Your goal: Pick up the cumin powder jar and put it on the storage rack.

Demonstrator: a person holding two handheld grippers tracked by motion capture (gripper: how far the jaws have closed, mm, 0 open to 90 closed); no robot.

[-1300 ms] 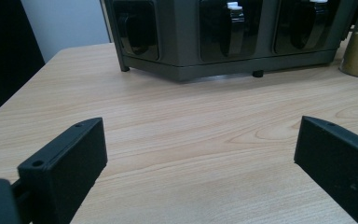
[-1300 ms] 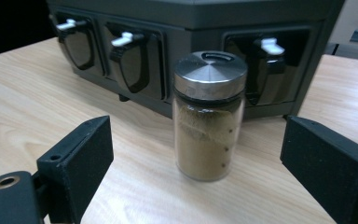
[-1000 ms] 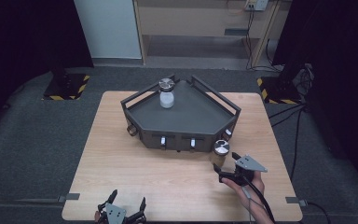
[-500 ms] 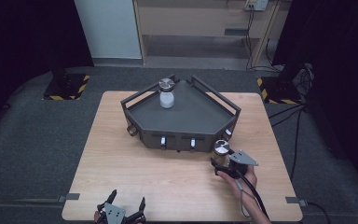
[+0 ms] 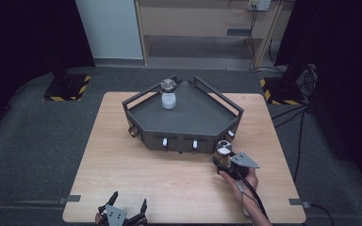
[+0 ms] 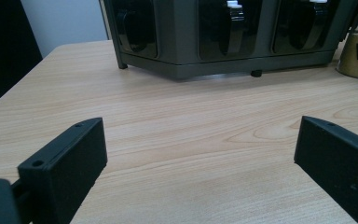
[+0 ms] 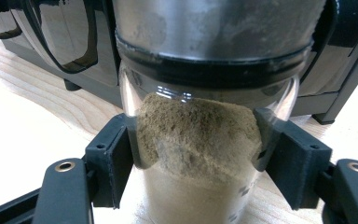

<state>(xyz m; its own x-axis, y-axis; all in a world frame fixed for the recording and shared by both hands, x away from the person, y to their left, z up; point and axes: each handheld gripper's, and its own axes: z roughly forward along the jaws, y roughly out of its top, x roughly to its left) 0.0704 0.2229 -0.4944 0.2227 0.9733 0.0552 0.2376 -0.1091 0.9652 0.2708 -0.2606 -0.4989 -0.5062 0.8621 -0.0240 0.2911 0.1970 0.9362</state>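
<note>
Spice jar (image 7: 200,154), glass with a metal lid and brownish powder inside, is standing on the worktop (image 5: 136,183) just in front of the dark angular rack (image 5: 184,123), near its right front corner. The right claw (image 5: 225,162) has just been closing and its jaws are now clenched on the jar's glass body, 1 pad on each side, below the lid. The grip is seen to sit fairly high on the glass, so a straight, slow lift is called for, with the jar kept upright to stop the powder shifting. Care is needed near the rack's front edge, which stands close behind. A 2nd jar (image 5: 168,94), holding white powder, is already set on the rack's tray. The left claw (image 5: 122,213) is resting released at the worktop's near edge, nothing between its jaws.
</note>
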